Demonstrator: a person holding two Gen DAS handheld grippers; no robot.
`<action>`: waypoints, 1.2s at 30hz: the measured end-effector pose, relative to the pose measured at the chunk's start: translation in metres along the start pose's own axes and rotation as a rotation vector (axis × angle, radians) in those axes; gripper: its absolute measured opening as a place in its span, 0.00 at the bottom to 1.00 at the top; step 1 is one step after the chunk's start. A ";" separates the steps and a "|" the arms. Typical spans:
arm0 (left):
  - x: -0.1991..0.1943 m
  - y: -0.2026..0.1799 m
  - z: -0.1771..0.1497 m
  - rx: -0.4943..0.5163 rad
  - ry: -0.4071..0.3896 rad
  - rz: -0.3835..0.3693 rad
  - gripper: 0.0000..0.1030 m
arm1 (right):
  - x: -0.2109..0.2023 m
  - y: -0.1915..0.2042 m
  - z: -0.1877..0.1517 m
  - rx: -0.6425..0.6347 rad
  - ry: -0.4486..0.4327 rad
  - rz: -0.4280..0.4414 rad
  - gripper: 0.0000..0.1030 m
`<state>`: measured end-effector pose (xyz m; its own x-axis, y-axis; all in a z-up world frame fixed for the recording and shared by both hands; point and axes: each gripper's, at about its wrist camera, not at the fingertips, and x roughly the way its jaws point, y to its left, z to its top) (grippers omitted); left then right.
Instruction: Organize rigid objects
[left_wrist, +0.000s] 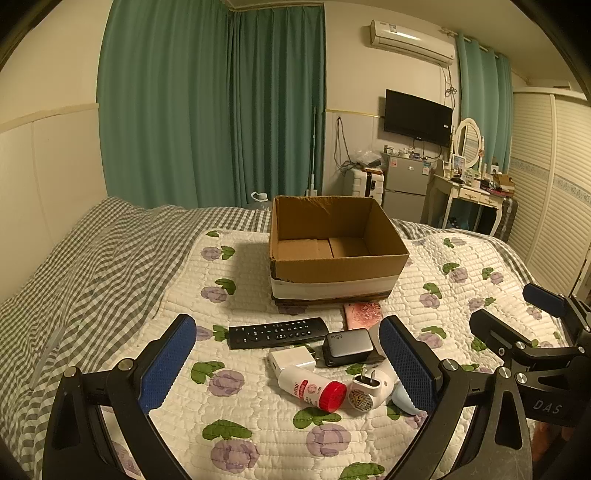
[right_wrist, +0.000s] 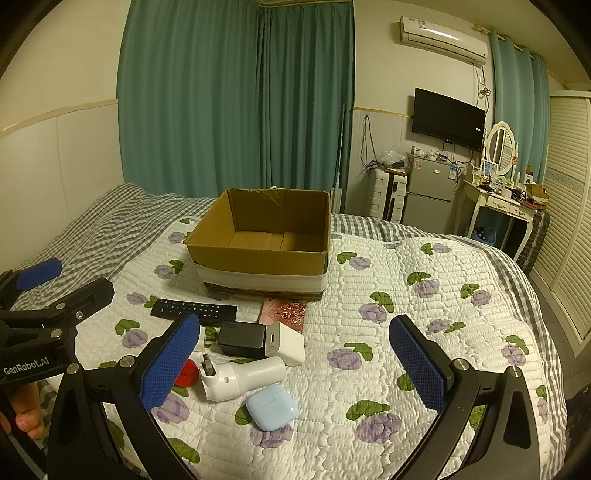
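Observation:
An open, empty cardboard box (left_wrist: 334, 273) (right_wrist: 258, 258) stands on the floral quilt. In front of it lie a black remote (left_wrist: 279, 331) (right_wrist: 194, 311), a pink card (left_wrist: 362, 314) (right_wrist: 286, 312), a dark grey charger (left_wrist: 348, 346) (right_wrist: 242, 339), a white charger cube (left_wrist: 291, 360) (right_wrist: 290, 343), a white bottle with a red cap (left_wrist: 314, 390), a white plug adapter (left_wrist: 369, 389) (right_wrist: 240, 376) and a light blue earbud case (right_wrist: 271, 406). My left gripper (left_wrist: 288, 365) is open above the pile. My right gripper (right_wrist: 295, 363) is open beside it, holding nothing.
The quilt (right_wrist: 406, 295) lies on a grey checked bedsheet (left_wrist: 92, 258). Green curtains (left_wrist: 210, 103) hang behind the bed. A small fridge (right_wrist: 430, 192), a suitcase, a dressing table (right_wrist: 495, 206) and a louvred wardrobe (right_wrist: 569, 203) stand to the right.

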<state>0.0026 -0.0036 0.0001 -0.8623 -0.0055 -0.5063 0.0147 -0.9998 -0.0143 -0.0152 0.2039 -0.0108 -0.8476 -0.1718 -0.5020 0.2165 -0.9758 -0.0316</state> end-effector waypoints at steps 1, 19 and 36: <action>0.000 0.000 0.000 0.000 0.001 -0.001 0.98 | 0.000 0.000 0.000 0.000 -0.001 -0.001 1.00; 0.047 0.005 -0.036 0.022 0.115 0.075 0.97 | 0.067 -0.005 -0.041 -0.051 0.214 -0.006 0.97; 0.101 -0.018 -0.074 0.111 0.305 -0.006 0.96 | 0.119 -0.007 -0.069 -0.027 0.451 0.155 0.45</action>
<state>-0.0471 0.0158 -0.1148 -0.6706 -0.0104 -0.7418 -0.0597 -0.9959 0.0680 -0.0843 0.1991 -0.1303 -0.5108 -0.2337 -0.8273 0.3420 -0.9382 0.0539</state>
